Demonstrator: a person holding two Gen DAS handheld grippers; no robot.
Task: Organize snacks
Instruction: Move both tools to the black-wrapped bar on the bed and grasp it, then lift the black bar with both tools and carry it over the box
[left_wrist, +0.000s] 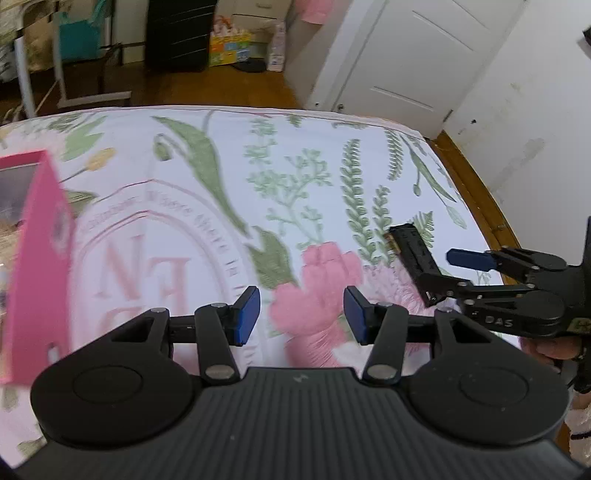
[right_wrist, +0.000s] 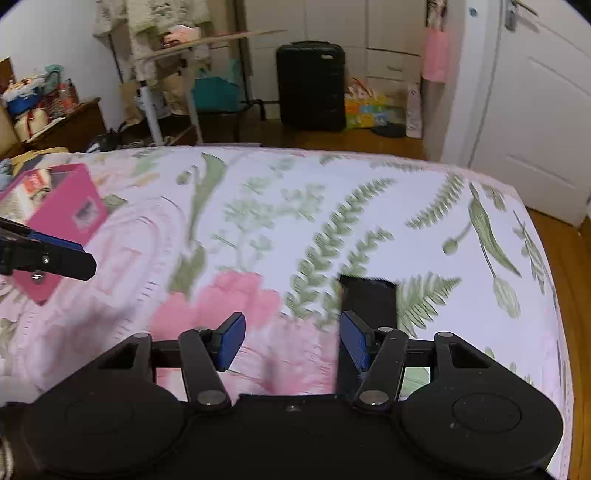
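**Both grippers empty over the bed; black packet is the nearest pick**

My left gripper (left_wrist: 301, 314) stands partly open with nothing between its blue pads. My right gripper (right_wrist: 291, 341) is likewise parted and holds nothing; the black snack packet (right_wrist: 367, 299) lies on the bedspread (right_wrist: 332, 192) just past its right pad (right_wrist: 354, 343), apparently not gripped. Further left, the pink box (right_wrist: 64, 206) sits open with snacks inside. I judge this the reach stage: next, centre the right jaws on the packet, close, then carry it to the box.
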